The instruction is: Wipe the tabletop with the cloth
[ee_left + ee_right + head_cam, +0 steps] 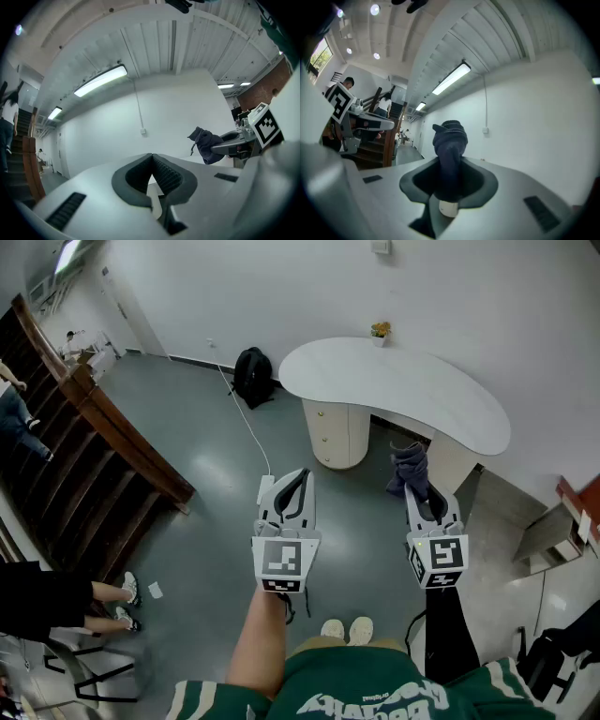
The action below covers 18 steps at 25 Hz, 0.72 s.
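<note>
Both held forward: left gripper [301,474], jaws together, empty; right gripper [413,487], jaws clamped on cloth [410,466].

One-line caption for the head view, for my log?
Right gripper holds a dark cloth before the white table; left gripper shut, empty.

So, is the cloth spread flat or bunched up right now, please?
Bunched up: the dark cloth is a crumpled wad clamped in the right gripper, not on the white tabletop.

Both arms reach forward, side by side. The left grey hand-held gripper [300,474] has its jaws pressed together, empty. The right grey hand-held gripper [419,491] clamps a dark blue cloth [409,468].
</note>
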Available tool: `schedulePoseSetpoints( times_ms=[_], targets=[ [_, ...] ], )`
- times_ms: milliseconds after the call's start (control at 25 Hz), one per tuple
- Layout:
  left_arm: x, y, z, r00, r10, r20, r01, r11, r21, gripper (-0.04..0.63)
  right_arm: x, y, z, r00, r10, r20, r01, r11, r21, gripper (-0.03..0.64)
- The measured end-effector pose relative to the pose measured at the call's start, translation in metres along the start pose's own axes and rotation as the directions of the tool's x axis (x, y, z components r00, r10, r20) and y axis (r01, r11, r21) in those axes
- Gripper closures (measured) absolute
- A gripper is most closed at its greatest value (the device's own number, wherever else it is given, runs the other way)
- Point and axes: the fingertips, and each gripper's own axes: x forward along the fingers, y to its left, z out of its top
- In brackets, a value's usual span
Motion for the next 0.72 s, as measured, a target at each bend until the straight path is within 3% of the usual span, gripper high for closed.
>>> schedulePoseSetpoints(
  times_ms=[440, 720],
  targets=[
    [-0.012, 0.063, -0.032, 0.999, 0.022, -0.028, -0.023, 0.998, -0.056, 0.594, 0.020, 0.037, -0.001, 0.999, -0.034, 0.000, 0.034, 0.999, -0.016, 0.512],
    [0.031, 0.095, -0.049, 0.998, 0.049, -0.039, -0.052, 0.997, -0.064, 0.594, 0.075, 0.022, -0.001, 0.999, -0.027, 0.035, 0.027, 0.999, 0.017, 0.509]
  ],
)
